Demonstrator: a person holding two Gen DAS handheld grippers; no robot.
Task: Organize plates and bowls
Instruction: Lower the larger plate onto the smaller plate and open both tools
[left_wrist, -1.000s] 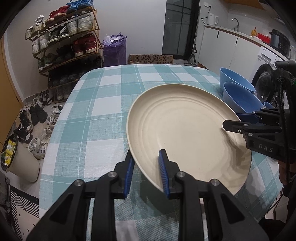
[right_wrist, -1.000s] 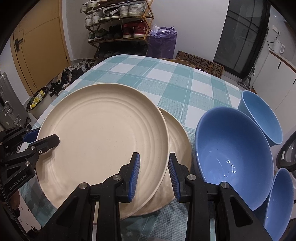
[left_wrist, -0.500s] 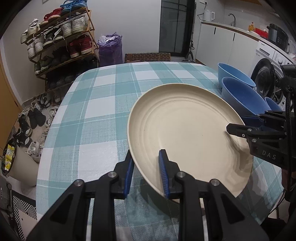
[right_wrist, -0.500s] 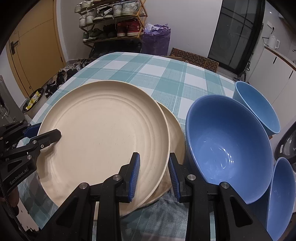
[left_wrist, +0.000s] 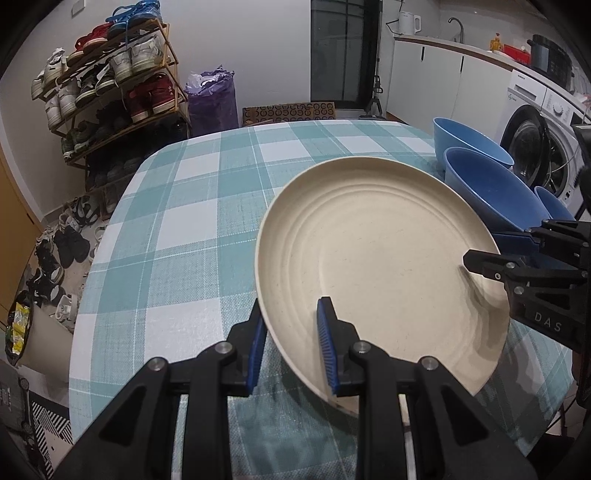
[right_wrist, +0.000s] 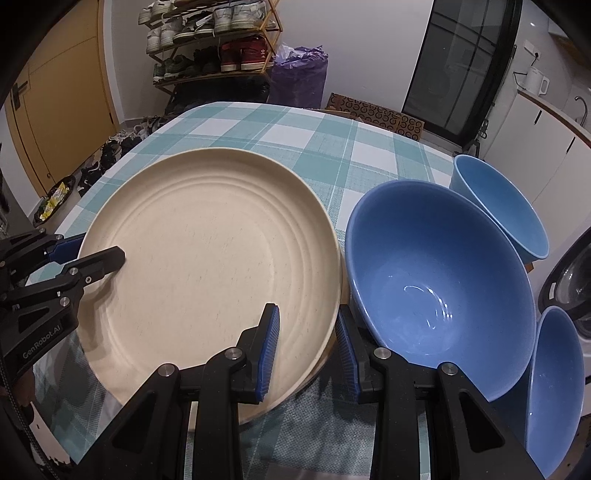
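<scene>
A large cream plate (left_wrist: 376, 258) (right_wrist: 214, 266) is held level over the checked table, gripped on two opposite rims. My left gripper (left_wrist: 291, 345) is shut on its near-left rim. My right gripper (right_wrist: 306, 349) is shut on its right rim and shows at the right of the left wrist view (left_wrist: 517, 254). A second cream plate (right_wrist: 325, 360) lies almost fully hidden under the held one; only a sliver of its rim shows. Three blue bowls stand to the right: a large one (right_wrist: 439, 280), one behind it (right_wrist: 498, 206), one at the near right (right_wrist: 554, 387).
The table has a teal and white checked cloth (left_wrist: 192, 221). A shoe rack (left_wrist: 110, 96) and a purple bag (left_wrist: 212, 99) stand beyond the far edge. A washing machine (left_wrist: 535, 140) and white cabinets are on the right. Shoes lie on the floor at left.
The held plate has moved toward the blue bowls and now covers the lower plate almost fully. Both grippers kept their hold.
</scene>
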